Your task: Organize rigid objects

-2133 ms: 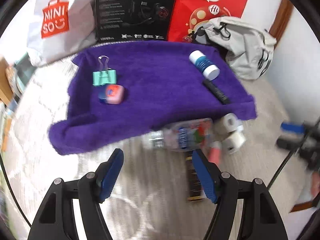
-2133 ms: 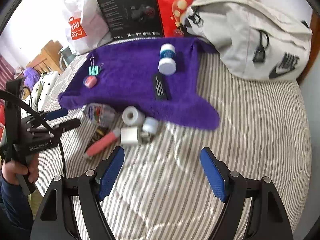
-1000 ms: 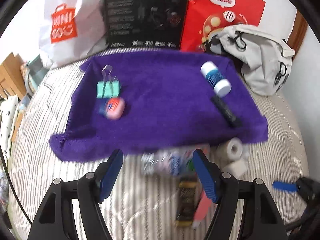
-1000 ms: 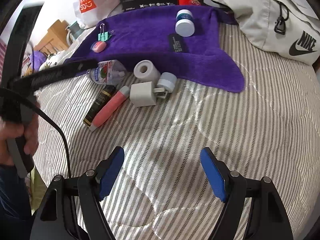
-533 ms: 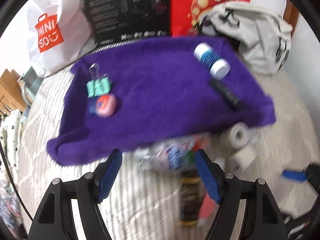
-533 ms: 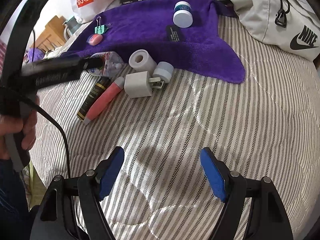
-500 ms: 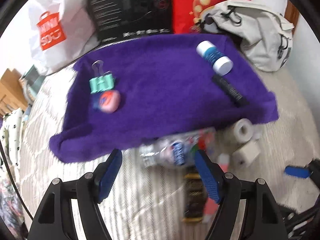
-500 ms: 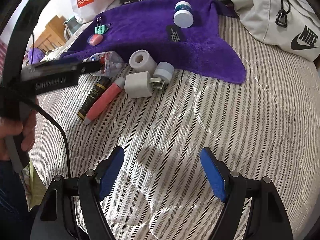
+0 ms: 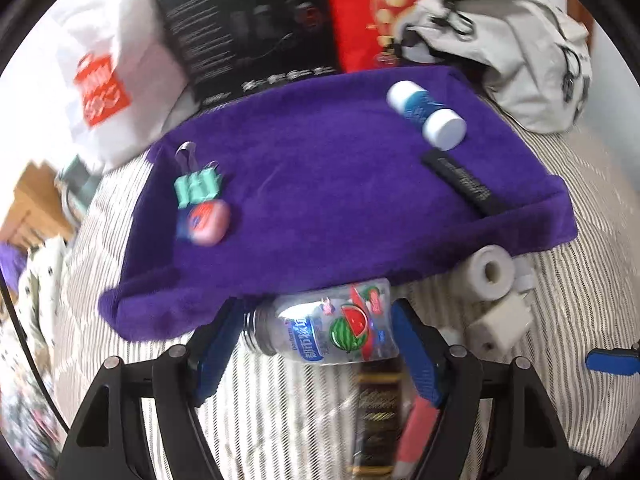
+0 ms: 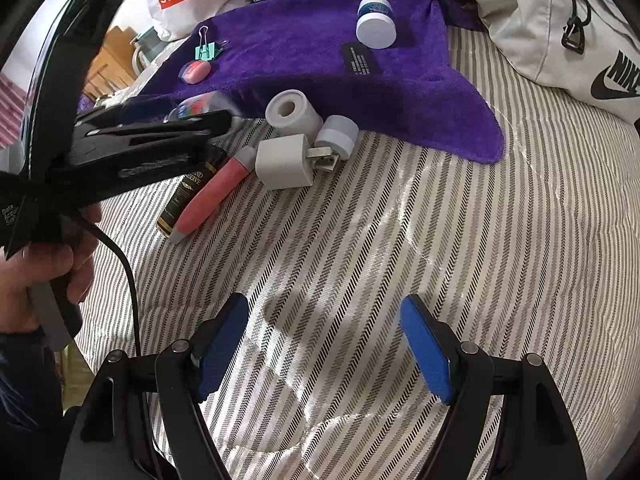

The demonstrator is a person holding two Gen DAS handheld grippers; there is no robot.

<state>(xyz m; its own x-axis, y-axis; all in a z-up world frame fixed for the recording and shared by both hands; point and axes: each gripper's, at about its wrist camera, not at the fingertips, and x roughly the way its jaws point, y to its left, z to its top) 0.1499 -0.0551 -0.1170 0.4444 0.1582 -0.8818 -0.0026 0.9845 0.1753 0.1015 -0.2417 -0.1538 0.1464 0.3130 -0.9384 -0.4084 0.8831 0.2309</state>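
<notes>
- Left wrist view looks over the bed point(image 9: 580, 208), striped, with the purple towel point(image 9: 340, 184) spread across its far half; the towel already carries a jar, a black stick, a binder clip and a small pink case, so it reads as the place to gather things.
- Clear bottle point(image 9: 324, 330) with the watermelon label lies on its side at the towel's near edge, between the two blue pads of the left tongs point(image 9: 316, 336).
- Left tongs stand apart around the bottle, with a gap showing on the left side; whether the right pad touches it I cannot tell.
- To do this step well, I judge: centre the pads on the bottle's body, not the neck, close gently since thin plastic gives, and lift clear of the towel's edge.
- Right tongs point(image 10: 324, 344) hang apart and empty over bare bed, near side.
- Tape roll point(image 10: 292, 114), white charger point(image 10: 284, 162), pink tube point(image 10: 216, 196) and dark tube point(image 10: 186, 196) wait off the towel, just right of the bottle.
</notes>
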